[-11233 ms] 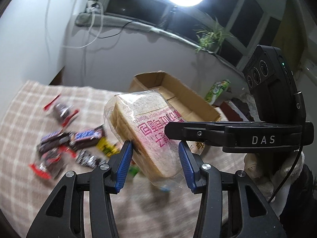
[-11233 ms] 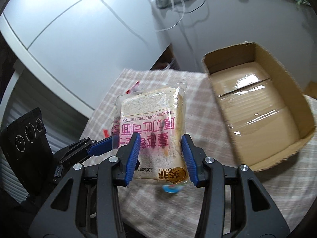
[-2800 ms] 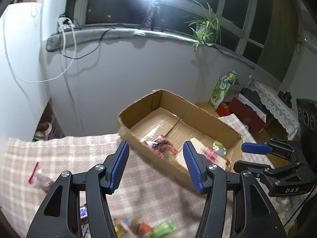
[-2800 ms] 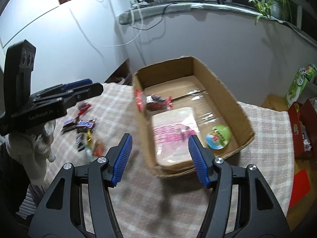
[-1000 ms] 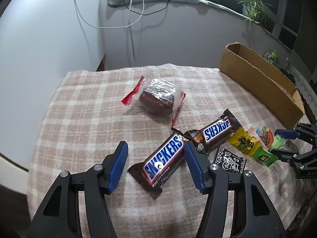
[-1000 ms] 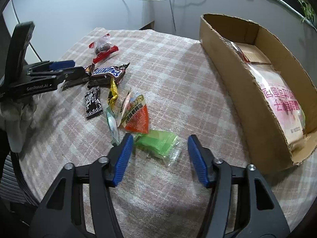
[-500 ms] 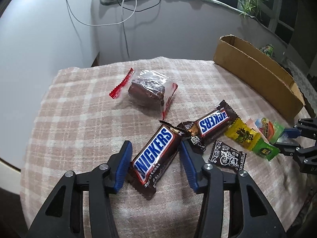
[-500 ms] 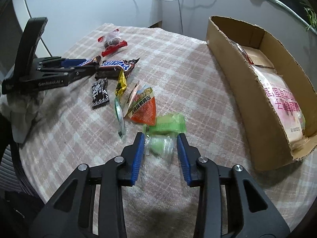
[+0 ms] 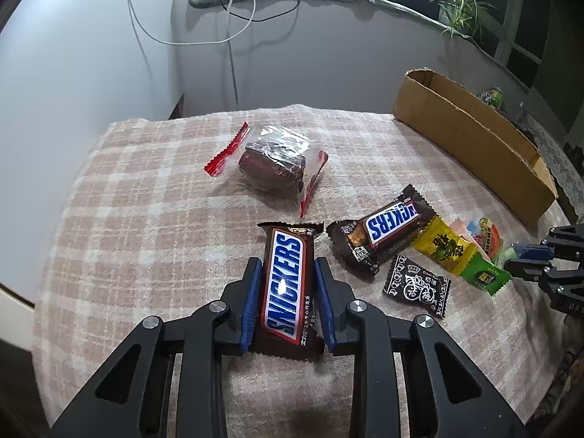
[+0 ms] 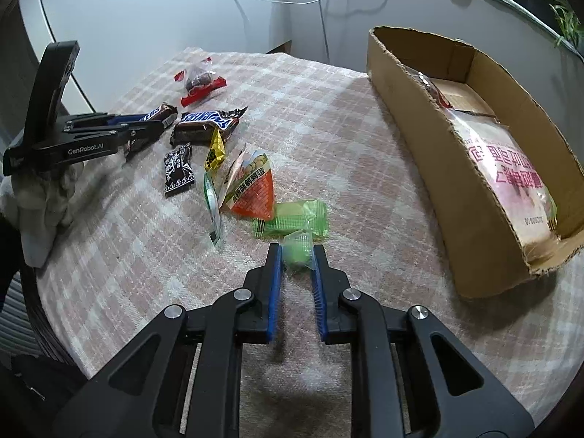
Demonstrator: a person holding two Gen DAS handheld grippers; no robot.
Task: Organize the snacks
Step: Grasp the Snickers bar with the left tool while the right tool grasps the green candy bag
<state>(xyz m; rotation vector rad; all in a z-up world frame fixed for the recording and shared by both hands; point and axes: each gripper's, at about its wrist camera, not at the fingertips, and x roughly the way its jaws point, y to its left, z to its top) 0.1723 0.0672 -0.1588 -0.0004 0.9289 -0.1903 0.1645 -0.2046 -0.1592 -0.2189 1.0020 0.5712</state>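
My left tongs (image 9: 288, 288) angled down, just closed on Snickers bar (image 9: 287, 288), lower centre; right tongs (image 10: 296, 255) likewise just pinched small green candy (image 10: 298, 250), wrapper crumpled.

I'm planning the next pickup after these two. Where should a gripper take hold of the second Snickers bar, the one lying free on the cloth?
Probably across the middle of the second Snickers bar, pads on its two long edges, coming from above. It lies flat and slanted on the cloth, its crimped ends are thin, and the yellow candy crowds one end.
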